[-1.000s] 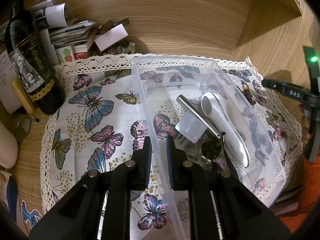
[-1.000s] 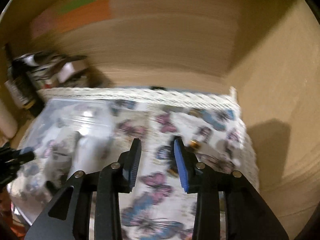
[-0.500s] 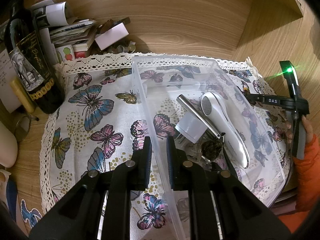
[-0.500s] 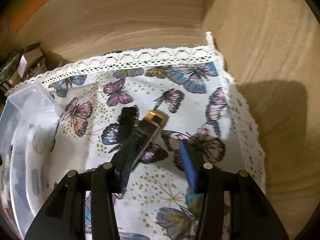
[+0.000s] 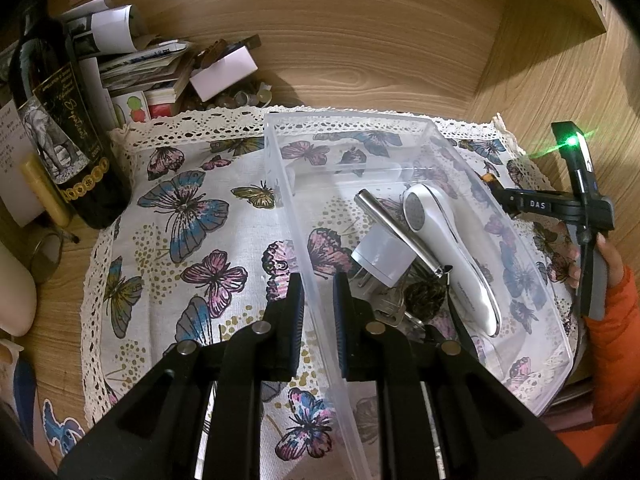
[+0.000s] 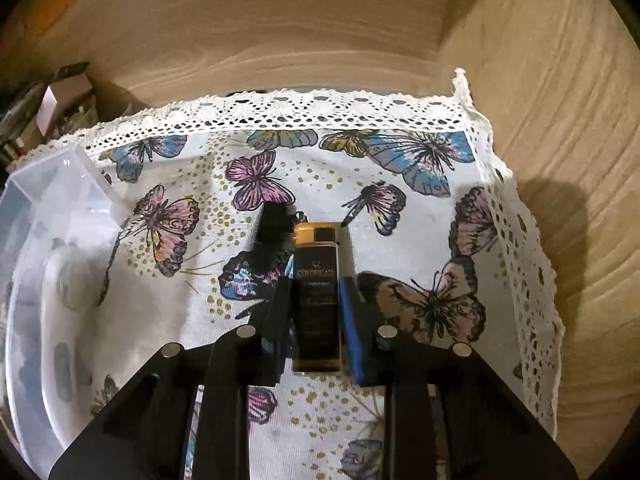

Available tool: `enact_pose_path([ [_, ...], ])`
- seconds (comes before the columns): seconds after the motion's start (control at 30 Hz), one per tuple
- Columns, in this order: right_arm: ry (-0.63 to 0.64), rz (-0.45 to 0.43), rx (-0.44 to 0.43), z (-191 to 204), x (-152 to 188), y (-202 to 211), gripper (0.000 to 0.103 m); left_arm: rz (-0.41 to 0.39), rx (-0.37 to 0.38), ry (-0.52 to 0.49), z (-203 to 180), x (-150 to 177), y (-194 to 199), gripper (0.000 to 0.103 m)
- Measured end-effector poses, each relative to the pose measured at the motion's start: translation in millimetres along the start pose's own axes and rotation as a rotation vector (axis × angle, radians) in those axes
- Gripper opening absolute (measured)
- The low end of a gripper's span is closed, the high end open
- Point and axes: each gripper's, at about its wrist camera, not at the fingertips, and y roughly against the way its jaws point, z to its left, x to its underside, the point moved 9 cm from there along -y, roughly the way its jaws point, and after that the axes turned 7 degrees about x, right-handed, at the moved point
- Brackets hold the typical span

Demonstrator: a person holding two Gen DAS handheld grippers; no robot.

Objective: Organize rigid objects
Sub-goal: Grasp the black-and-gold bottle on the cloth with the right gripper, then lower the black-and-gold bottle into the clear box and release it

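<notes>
Clear bin (image 5: 400, 128) holds white handheld device (image 5: 448, 248), plug adapter (image 5: 384, 258), metal rod (image 5: 396, 232). Left claw (image 5: 318, 308) pinches bin's wall. Right claw (image 6: 314, 320) nearly shut, straddling black-and-gold lighter (image 6: 316, 280) lying on butterfly cloth (image 6: 400, 240); grip unconfirmed. Lighter not yet binned.

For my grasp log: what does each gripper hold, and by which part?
The left gripper pinches the bin by its near side wall. The right gripper has the lighter between its fingers at the lower body; whether they clamp it cannot be told.

Home: wine bottle (image 5: 60, 136), butterfly tablecloth (image 5: 192, 216)
</notes>
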Motion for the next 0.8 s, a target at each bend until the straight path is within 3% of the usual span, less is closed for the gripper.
enact_pose_path([
  [0.3, 0.022, -0.123, -0.053, -2.6, 3.9, 69.6, 0.021, -0.005, 0.002, 0.0, 0.5, -0.4, 1.6, 0.013],
  [0.57, 0.155, -0.284, -0.136, 54.0, -10.8, 141.7, 0.022, -0.005, 0.001, -0.001, 0.4, -0.8, 1.7, 0.013],
  [0.8, 0.238, -0.316, -0.229, 109.2, -8.6, 148.6, 0.022, -0.007, 0.0, 0.003, 0.0, -0.8, 2.6, 0.013],
])
